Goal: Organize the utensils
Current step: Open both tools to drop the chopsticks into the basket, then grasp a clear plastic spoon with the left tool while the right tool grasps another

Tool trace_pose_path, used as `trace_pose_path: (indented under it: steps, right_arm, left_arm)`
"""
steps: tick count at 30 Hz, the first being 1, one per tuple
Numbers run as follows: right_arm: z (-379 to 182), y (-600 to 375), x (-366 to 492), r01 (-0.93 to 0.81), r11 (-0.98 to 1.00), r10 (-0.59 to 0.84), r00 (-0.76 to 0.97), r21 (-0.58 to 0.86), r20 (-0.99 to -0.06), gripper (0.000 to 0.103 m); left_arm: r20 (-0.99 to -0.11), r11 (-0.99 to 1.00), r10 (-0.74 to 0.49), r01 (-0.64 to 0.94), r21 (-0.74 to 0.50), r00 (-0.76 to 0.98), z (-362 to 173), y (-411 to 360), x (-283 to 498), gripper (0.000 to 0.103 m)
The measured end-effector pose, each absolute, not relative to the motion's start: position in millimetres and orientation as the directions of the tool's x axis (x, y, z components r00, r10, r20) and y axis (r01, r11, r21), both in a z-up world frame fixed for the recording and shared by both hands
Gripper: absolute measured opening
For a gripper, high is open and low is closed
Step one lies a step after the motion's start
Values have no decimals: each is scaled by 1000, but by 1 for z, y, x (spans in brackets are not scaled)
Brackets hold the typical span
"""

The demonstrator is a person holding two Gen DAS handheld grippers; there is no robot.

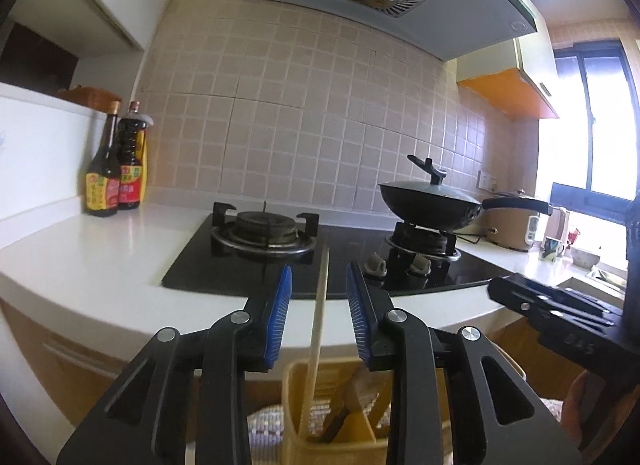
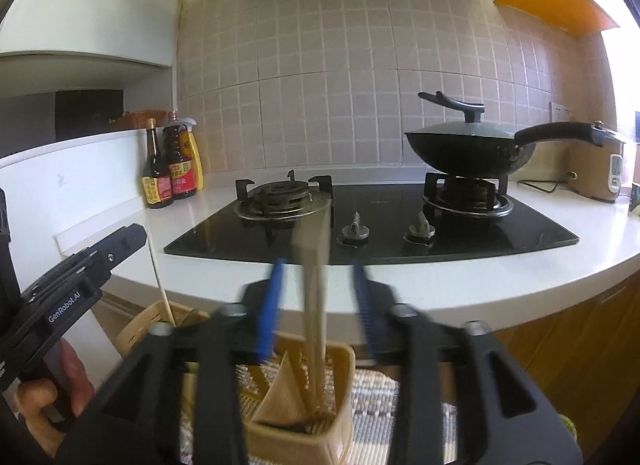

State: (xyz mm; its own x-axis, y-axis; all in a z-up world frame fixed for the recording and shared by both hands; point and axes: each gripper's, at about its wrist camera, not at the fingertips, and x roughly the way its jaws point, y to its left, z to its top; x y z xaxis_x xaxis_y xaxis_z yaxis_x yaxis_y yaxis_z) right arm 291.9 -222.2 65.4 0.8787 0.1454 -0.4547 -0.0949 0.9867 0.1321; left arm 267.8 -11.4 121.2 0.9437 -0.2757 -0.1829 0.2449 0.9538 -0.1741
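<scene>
Over on the left, left gripper [image 1: 319, 313] spread open around a pale wooden chopstick [image 1: 316, 341], not pinching it, tip already down in the yellow plastic utensil holder [image 1: 294, 405]. Right gripper [image 2: 318, 305] open too, blurry, straddling a pair of pale chopsticks [image 2: 316, 305] standing in the beige slotted caddy [image 2: 340, 421]. Looks mostly done, honestly; can't tell what's left to sort.

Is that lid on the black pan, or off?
On. The lid sits flat across the wok on the right burner, handle pointing up.
</scene>
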Motion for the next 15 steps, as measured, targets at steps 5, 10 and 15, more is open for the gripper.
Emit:
trace_pose_path:
  steps: [5, 10, 15]
  right_arm:
    - [80, -227, 263, -104, 986, 153, 862, 128, -483, 48]
    - [90, -231, 239, -98, 987, 155, 813, 130, -562, 48]
    - [87, -230, 219, -107, 983, 179, 730, 148, -660, 48]
  left_arm:
    - [-217, 941, -309, 264, -211, 926, 129, 3, 245, 27]
    - [-236, 940, -320, 277, -198, 917, 139, 7, 215, 27]
    - [-267, 933, -344, 295, -206, 900, 148, 12, 182, 27]
